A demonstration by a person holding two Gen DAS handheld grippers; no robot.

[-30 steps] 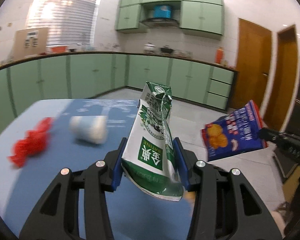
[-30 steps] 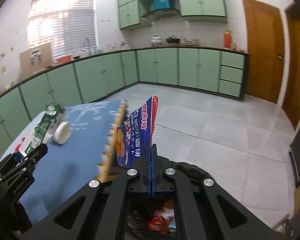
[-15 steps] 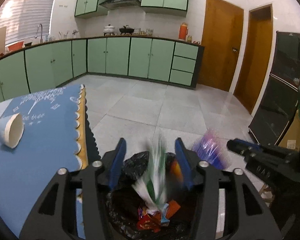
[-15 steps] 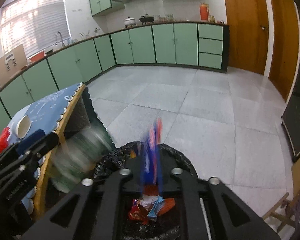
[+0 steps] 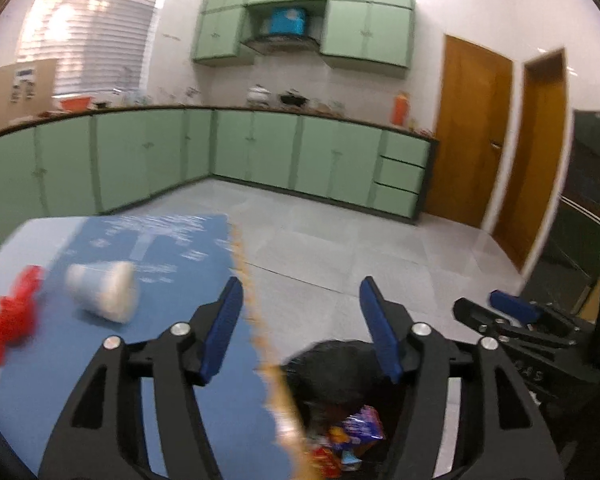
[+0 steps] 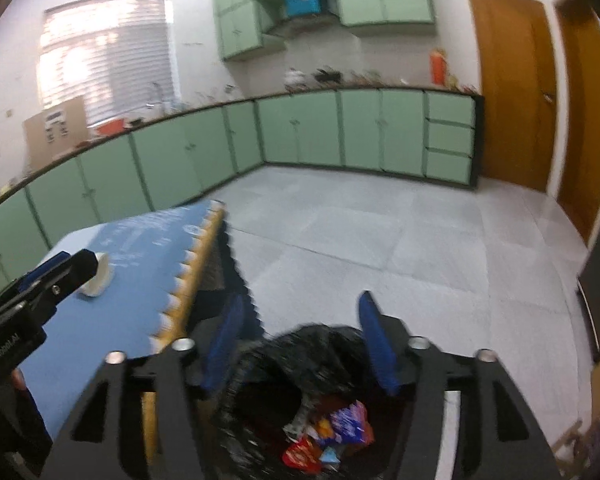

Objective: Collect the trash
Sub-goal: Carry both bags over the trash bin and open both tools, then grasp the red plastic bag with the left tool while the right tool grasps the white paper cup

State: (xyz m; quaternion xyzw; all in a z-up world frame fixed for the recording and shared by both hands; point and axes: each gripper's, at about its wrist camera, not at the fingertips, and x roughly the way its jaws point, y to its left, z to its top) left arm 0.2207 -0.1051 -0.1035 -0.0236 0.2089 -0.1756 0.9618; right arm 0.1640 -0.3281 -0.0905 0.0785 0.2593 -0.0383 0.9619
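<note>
Paper cup (image 5: 102,297) on its side on the blue table (image 5: 172,360), rim seemingly right-nearward; both tools (image 5: 300,326) (image 6: 298,340) opening, empty.

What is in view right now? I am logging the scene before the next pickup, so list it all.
Paper cup: one, white, lying on its side on the table.
Crumpled wrapper: one, red, on the table left of the cup.
Table: one, blue cloth with scalloped edge.
Bin bag: one, black, on the floor beside the table.
Snack packets: several, mixed colours, inside the bag.
Cabinets: green, along the far walls.
Doors: two, brown, at the right.
Left gripper: black with blue pads, jaws opening, empty.
Right gripper: same, jaws opening, empty.
</note>
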